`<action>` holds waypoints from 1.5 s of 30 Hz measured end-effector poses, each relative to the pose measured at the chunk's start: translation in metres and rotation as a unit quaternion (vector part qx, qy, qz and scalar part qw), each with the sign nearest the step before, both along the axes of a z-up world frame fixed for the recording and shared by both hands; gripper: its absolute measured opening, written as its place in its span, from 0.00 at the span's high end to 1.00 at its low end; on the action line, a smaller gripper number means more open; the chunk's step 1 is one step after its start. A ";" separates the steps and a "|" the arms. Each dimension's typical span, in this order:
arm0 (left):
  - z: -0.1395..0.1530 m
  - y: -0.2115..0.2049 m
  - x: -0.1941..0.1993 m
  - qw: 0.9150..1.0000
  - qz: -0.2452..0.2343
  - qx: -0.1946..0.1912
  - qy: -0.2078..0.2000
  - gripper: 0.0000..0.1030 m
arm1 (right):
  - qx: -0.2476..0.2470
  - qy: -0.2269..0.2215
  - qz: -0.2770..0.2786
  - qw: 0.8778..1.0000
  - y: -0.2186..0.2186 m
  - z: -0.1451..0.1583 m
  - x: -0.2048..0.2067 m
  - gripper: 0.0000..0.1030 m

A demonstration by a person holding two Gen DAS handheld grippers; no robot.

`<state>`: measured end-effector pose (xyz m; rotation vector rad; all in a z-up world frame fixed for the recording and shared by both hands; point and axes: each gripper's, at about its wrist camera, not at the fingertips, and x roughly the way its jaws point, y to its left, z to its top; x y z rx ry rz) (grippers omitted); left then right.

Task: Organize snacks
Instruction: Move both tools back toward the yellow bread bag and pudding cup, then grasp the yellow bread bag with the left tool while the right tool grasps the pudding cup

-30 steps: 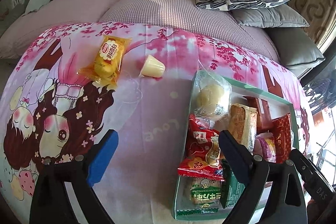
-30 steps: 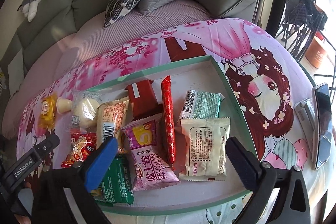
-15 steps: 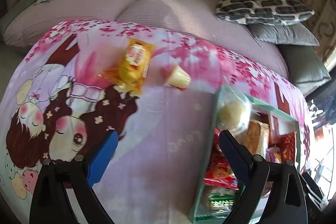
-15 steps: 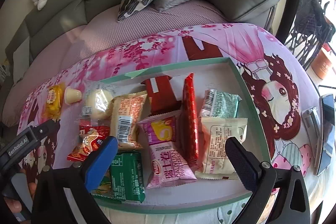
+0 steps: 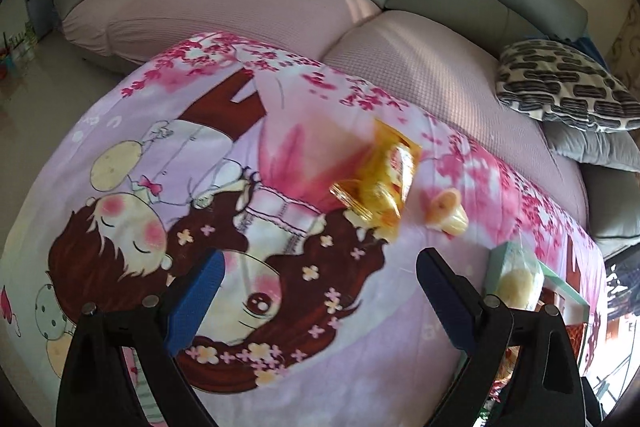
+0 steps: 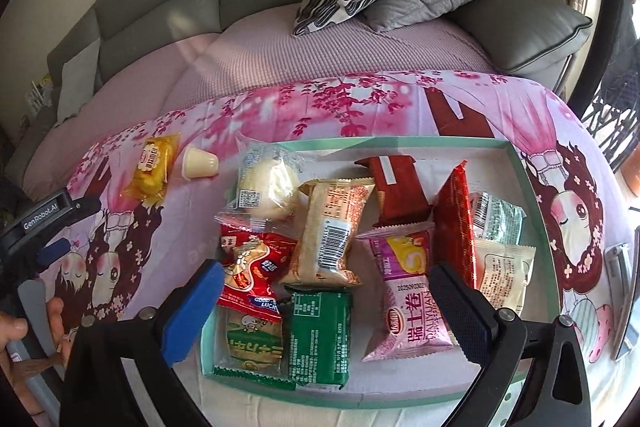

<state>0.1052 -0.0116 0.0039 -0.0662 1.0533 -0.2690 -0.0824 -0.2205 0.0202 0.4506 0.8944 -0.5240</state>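
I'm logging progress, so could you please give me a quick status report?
Left gripper open, empty. Right gripper open over tray. Yellow packet and jelly cup lie outside tray. Nothing in the way.

Bright daylight from the right, left wrist view motion-blurred, fisheye bending, dark corners

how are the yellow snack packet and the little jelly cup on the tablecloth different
The yellow plastic snack packet is a flat, crinkly, printed wrapper; the small pale-yellow jelly cup is a smooth, plain, tapered tub tipped on its side. The packet is larger. Both lie on the pink cartoon tablecloth, outside the green-rimmed tray.
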 end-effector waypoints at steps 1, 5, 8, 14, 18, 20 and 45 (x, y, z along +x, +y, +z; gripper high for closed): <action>0.000 0.002 0.003 1.000 0.001 0.002 -0.004 0.06 | 0.000 -0.001 0.004 1.000 0.001 0.000 0.003 0.00; 0.000 0.008 0.016 1.000 0.008 0.001 -0.020 0.06 | -0.001 -0.011 0.027 1.000 0.008 0.003 0.021 0.00; -0.002 0.008 0.027 1.000 0.001 -0.007 -0.013 0.06 | 0.002 -0.025 0.040 0.999 0.012 0.008 0.037 0.00; -0.002 -0.005 0.043 0.999 -0.025 -0.026 0.002 0.06 | 0.038 -0.047 0.064 0.996 0.015 0.017 0.086 0.00; -0.002 -0.021 0.058 0.998 -0.059 -0.005 0.001 0.06 | 0.043 -0.042 0.077 0.995 0.012 0.026 0.126 0.05; -0.003 -0.030 0.066 0.996 -0.085 -0.004 0.002 0.06 | 0.055 -0.037 0.080 0.995 0.007 0.028 0.146 0.10; -0.064 -0.080 0.101 0.982 -0.180 -0.024 0.058 0.56 | 0.142 0.082 0.088 0.983 -0.008 -0.062 0.247 0.52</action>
